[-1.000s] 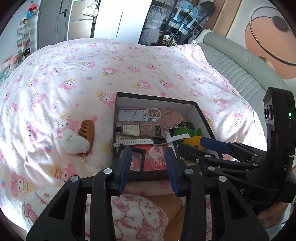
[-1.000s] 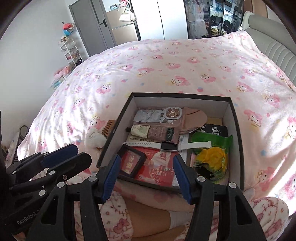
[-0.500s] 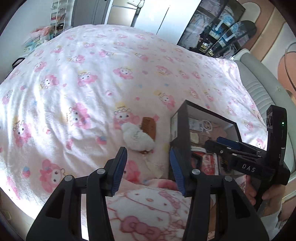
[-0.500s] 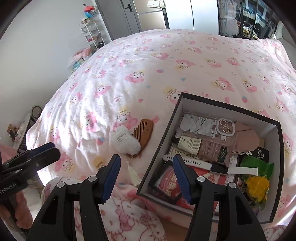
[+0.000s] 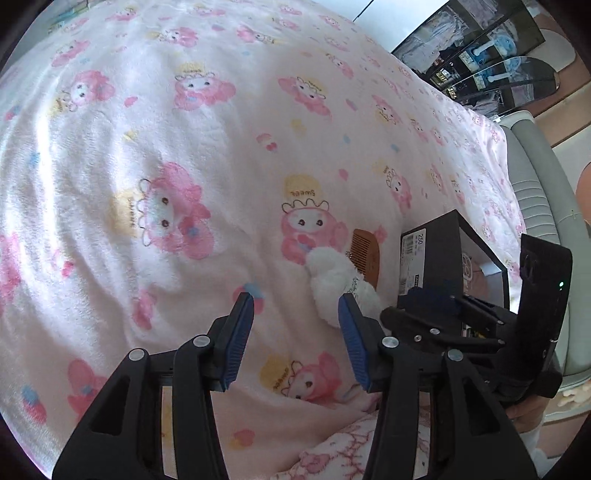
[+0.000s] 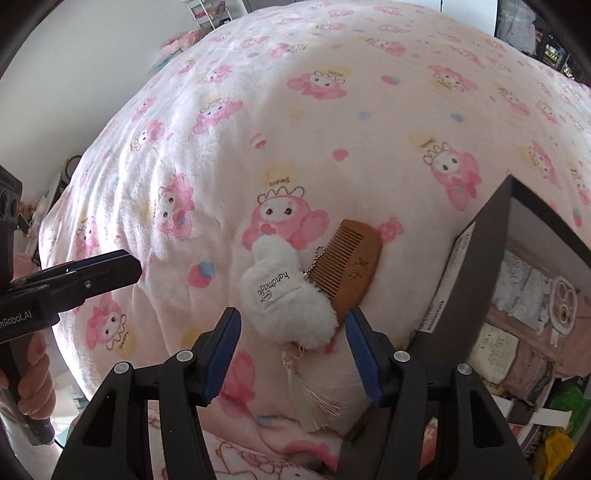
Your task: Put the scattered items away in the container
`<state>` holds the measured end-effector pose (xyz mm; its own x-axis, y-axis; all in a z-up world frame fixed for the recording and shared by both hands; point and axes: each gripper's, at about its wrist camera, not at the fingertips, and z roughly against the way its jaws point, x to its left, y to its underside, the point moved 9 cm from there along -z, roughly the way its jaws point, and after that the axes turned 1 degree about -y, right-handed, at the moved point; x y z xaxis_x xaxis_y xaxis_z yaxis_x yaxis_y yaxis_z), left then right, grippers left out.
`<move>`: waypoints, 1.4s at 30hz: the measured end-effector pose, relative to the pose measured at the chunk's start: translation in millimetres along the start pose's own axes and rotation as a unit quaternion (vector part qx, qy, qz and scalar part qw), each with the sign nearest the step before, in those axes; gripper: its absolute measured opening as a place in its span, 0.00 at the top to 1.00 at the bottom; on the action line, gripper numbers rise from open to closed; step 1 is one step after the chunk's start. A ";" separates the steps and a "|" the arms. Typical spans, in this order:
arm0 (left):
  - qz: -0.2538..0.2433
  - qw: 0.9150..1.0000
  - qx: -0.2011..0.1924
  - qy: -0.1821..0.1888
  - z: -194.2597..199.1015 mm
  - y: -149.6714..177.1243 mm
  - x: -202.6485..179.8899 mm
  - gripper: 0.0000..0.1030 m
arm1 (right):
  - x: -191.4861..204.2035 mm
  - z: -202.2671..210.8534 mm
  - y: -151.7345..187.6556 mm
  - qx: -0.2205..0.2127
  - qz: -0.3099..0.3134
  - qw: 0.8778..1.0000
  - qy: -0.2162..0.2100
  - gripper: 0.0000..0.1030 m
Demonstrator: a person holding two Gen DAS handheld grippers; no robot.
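Observation:
A white fluffy plush charm (image 6: 286, 291) labelled "handmade", with a tassel (image 6: 310, 397), lies on the pink bedspread. It partly overlaps a brown wooden comb (image 6: 351, 267). My right gripper (image 6: 293, 325) hovers just in front of the plush, open, nothing between its blue pads. The black box (image 6: 476, 266) stands to the right, holding several items. In the left wrist view the plush (image 5: 338, 282) and comb (image 5: 365, 253) lie beside the box (image 5: 439, 254). My left gripper (image 5: 295, 302) is open and empty, left of the plush.
The bed's near edge, with a pink patterned cloth (image 6: 258, 454), lies below the grippers. A grey padded headboard (image 5: 535, 192) runs along the right. A person's hand (image 6: 33, 373) holds the left gripper's handle. A shelf (image 6: 207, 9) stands beyond the bed's far side.
Both grippers swung left from over the box and sank toward the plush and comb. The box slid to the right edge of both views. Left jaws stand a little wider than before.

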<state>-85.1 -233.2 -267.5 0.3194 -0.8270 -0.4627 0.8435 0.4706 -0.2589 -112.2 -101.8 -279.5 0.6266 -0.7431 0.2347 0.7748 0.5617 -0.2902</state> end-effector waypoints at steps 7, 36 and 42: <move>-0.051 0.993 0.102 0.017 -69.0 1.8 -23.6 0.52 | 0.0 -26.3 3.3 0.024 -0.020 0.999 -0.009 0.46; -0.193 0.964 -0.046 -0.175 19.7 -14.9 -4.8 0.75 | 14.8 32.0 4.0 -0.056 -0.065 0.995 -0.041 0.46; -0.248 0.956 0.017 -0.156 -28.7 16.3 -32.4 0.69 | 1.5 18.0 9.9 -0.031 -0.074 0.997 -0.020 0.46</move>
<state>-94.1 -189.9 -281.0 -0.0152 -0.9998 -0.0137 0.9366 -0.0094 -0.3504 -102.0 -90.8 -265.3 0.5101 -0.8003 0.3151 0.8529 0.4232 -0.3058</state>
